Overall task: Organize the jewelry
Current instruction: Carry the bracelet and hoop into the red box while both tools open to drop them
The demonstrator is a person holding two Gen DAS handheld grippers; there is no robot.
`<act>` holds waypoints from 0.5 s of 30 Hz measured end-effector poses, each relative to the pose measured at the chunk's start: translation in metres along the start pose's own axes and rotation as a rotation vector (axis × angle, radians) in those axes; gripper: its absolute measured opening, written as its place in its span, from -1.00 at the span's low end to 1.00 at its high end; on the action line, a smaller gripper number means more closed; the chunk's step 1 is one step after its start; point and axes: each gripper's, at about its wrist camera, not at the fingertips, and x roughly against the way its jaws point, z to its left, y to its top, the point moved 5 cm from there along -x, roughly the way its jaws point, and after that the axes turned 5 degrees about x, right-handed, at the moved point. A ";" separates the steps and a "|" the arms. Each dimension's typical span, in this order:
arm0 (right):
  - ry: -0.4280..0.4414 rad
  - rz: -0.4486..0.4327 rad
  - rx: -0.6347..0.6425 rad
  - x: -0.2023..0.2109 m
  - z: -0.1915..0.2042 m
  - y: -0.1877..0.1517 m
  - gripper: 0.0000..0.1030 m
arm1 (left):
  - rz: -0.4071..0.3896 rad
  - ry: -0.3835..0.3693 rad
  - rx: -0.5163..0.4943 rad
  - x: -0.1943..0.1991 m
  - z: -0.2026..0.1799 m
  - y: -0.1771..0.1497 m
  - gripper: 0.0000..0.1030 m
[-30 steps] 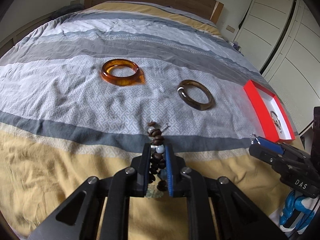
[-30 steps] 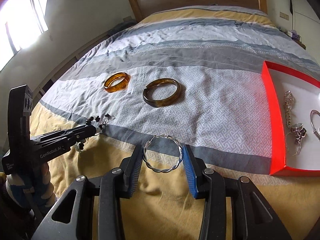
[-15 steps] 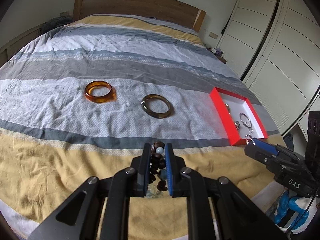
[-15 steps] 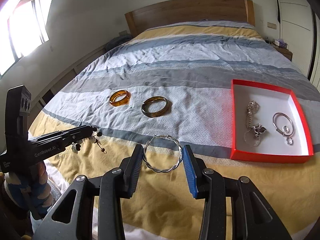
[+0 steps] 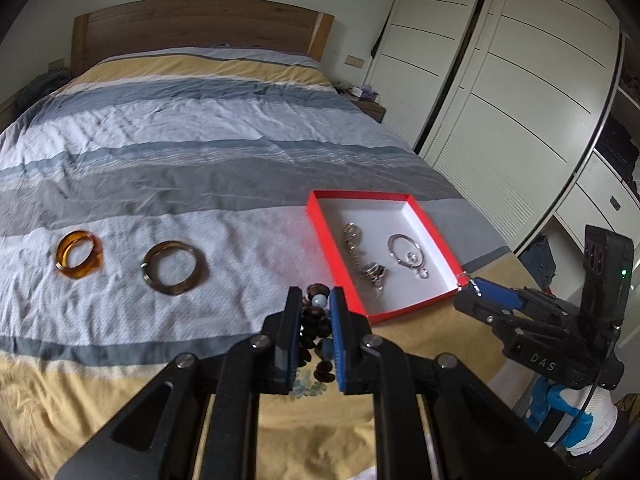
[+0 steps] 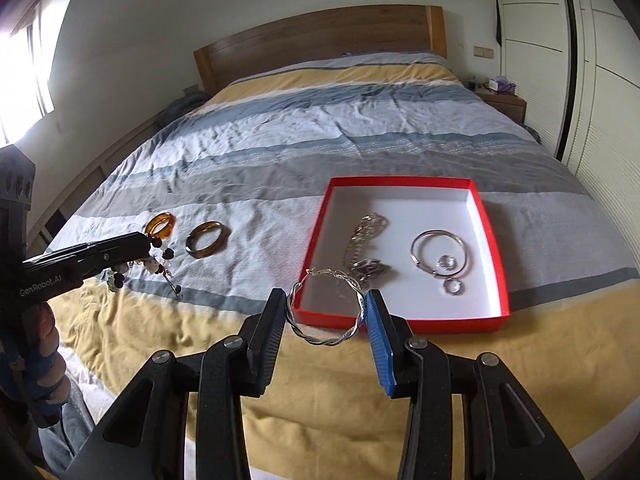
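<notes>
- The string of dark brown wooden beads with a few pale ones (image 5: 314, 322) is clamped between the jaws of the left gripper (image 5: 315, 344); loose ends dangle below it, above the yellow band of the bed cover, just beside the near left corner of the box.
- The twisted silver wire hoop (image 6: 329, 308) is grasped across its width by the jaws of the right gripper (image 6: 326, 332), held upright over the near rim of the box.
- The shallow red cardboard box with a white inside (image 6: 486, 216) lies on the bed, open side up. In it are a silver chain with a dark clasp or pendant (image 6: 366, 248) on the left and a plain silver ring-shaped bangle (image 6: 438, 254) with two small rings (image 6: 450, 276) on the right.
- Left of the box, well apart from it, two bangles lie flat on the white band of the cover: a brown-olive stone-like bangle (image 5: 173, 267) and, further left, a translucent amber bangle (image 5: 78, 255). They are near each other but not touching.
- All of it rests on a bed with a striped grey, blue, white and yellow cover (image 5: 192, 152) and a wooden headboard (image 5: 200, 36).
- White wardrobe doors (image 5: 520, 100) stand to the right of the bed; a window (image 6: 20, 72) is at the left in the right wrist view.
</notes>
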 end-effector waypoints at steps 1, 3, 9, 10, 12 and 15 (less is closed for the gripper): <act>-0.010 -0.002 -0.004 -0.002 -0.008 0.002 -0.22 | 0.001 -0.012 -0.011 -0.007 -0.010 0.006 -0.75; -0.026 -0.006 -0.014 -0.009 -0.025 0.007 -0.22 | 0.006 -0.032 -0.036 -0.024 -0.027 0.017 -0.75; -0.058 -0.001 -0.044 -0.033 -0.067 0.013 -0.22 | 0.060 -0.066 -0.066 -0.082 -0.064 0.024 -0.75; -0.061 0.005 -0.048 -0.038 -0.073 0.011 -0.22 | 0.076 -0.067 -0.066 -0.092 -0.067 0.022 -0.75; -0.064 0.022 -0.054 -0.048 -0.083 0.008 -0.22 | 0.108 -0.066 -0.067 -0.112 -0.070 0.015 -0.75; -0.066 0.049 -0.061 -0.065 -0.094 0.001 -0.22 | 0.148 -0.057 -0.075 -0.139 -0.074 0.004 -0.75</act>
